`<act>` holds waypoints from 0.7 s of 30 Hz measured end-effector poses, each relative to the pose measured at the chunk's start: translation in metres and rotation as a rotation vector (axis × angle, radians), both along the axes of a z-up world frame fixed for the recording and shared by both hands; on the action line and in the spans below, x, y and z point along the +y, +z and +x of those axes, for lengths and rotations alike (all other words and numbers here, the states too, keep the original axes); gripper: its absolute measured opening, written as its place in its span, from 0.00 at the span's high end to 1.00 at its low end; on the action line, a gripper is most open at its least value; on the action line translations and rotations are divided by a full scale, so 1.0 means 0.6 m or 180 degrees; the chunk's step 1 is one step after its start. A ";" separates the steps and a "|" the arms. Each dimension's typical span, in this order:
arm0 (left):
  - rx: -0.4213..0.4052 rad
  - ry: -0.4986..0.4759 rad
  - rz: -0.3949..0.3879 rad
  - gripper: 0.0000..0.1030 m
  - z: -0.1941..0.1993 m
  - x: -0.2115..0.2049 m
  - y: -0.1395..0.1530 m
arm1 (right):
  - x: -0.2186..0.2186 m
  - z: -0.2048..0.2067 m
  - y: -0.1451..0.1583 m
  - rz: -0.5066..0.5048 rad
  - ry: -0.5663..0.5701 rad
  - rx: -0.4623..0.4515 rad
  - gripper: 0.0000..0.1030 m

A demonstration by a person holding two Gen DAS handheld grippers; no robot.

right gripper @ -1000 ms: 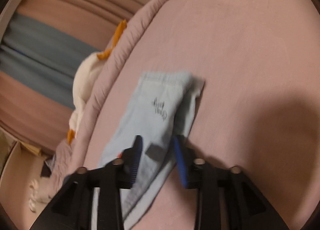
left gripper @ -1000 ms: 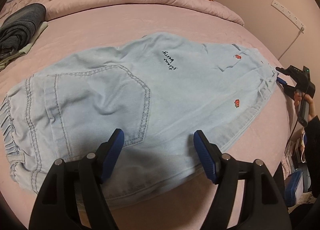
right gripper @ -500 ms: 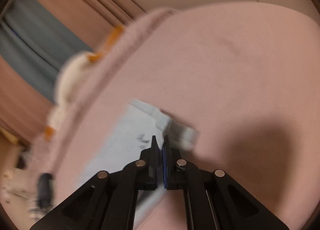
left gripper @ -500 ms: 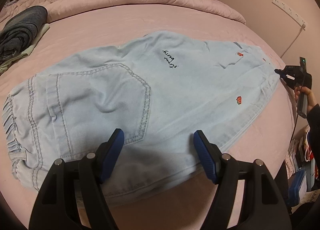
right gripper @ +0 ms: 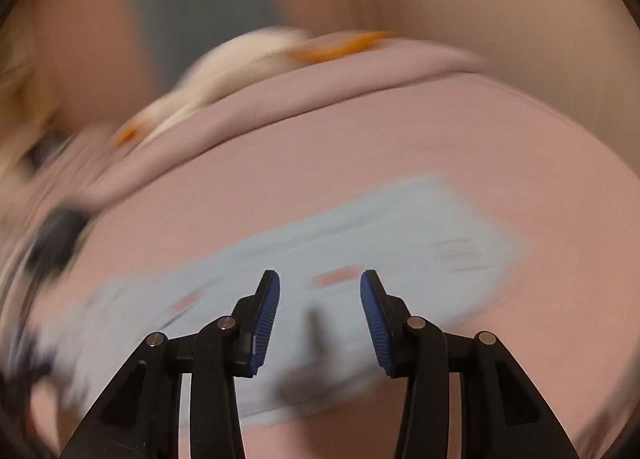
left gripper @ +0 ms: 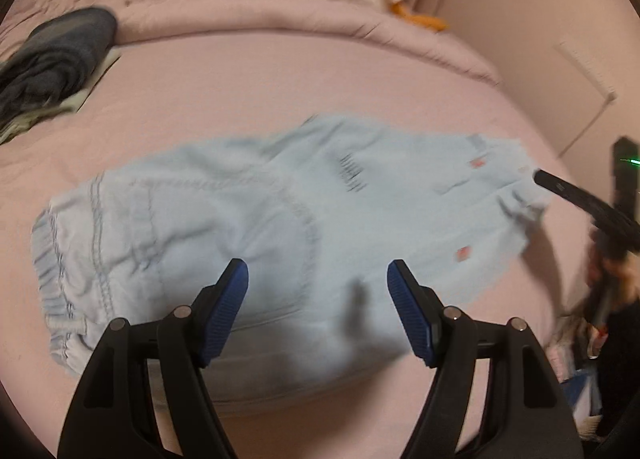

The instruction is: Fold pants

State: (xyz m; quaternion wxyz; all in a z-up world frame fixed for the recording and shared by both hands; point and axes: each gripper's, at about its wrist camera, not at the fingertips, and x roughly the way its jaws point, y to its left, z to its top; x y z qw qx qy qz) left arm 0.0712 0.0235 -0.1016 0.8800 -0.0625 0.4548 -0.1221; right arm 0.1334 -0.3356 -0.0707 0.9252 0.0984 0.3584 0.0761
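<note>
Pale denim pants (left gripper: 248, 243), flat, pocket up

My right claw (right gripper: 320, 299) has its 2 blue-padded fingers (right gripper: 266, 313) spread apart with nothing between them. Just ahead of and under them, pale blue pants (right gripper: 360, 255) lie flat on the pink bed (right gripper: 320, 147), running from my lower left to the upper right. The whole picture is blurred. Further ahead, past a pink quilt (right gripper: 304, 79), lies a white and orange soft toy (right gripper: 248, 55). A dark lump (right gripper: 58, 237) sits far to my left.
</note>
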 end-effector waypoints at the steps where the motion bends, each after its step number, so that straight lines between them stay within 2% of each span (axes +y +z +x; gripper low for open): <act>1: 0.0065 0.0037 0.0138 0.32 -0.002 0.005 -0.014 | 0.046 -0.002 -0.008 -0.0058 0.0289 0.0024 0.56; 2: 0.0119 0.0042 0.0250 0.37 -0.008 0.014 -0.029 | 0.090 -0.006 -0.018 -0.0161 0.0532 0.0053 0.56; 4: -0.0111 -0.0102 0.0309 0.38 -0.047 0.025 -0.033 | 0.176 -0.028 -0.056 -0.0540 0.0995 0.0168 0.56; 6: -0.0131 -0.0208 0.0306 0.37 -0.075 0.035 -0.032 | 0.237 -0.058 -0.107 -0.0929 0.1386 0.0386 0.56; 7: -0.0143 -0.0261 0.0261 0.37 -0.088 0.044 -0.030 | 0.253 -0.071 -0.119 -0.1134 0.1434 0.0329 0.57; 8: -0.0149 -0.0286 0.0223 0.37 -0.095 0.052 -0.029 | 0.264 -0.080 -0.116 -0.1296 0.1434 0.0121 0.57; 9: -0.0155 -0.0303 0.0176 0.37 -0.102 0.062 -0.025 | 0.266 -0.089 -0.115 -0.1363 0.1521 0.0143 0.56; 11: -0.0147 -0.0292 0.0098 0.37 -0.104 0.076 -0.020 | 0.255 -0.078 -0.106 -0.1257 0.1622 0.0384 0.56; 13: -0.0157 -0.0194 -0.0006 0.37 -0.093 0.079 -0.008 | 0.251 -0.050 -0.086 -0.1018 0.1627 0.0518 0.56; 15: -0.0237 -0.0068 -0.0137 0.36 -0.081 0.088 0.004 | 0.244 -0.036 -0.067 -0.0719 0.1619 0.0496 0.56; 18: -0.0346 0.0147 -0.0354 0.35 -0.053 0.117 0.017 | 0.258 0.027 -0.038 -0.0109 0.1603 0.0484 0.56; 20: -0.0344 0.0253 -0.0362 0.35 -0.040 0.130 0.014 | 0.284 0.079 -0.031 0.0181 0.1615 0.0507 0.56; 21: -0.0253 0.0331 -0.0375 0.35 -0.031 0.140 0.003 | 0.303 0.106 -0.032 0.0239 0.1611 0.0562 0.56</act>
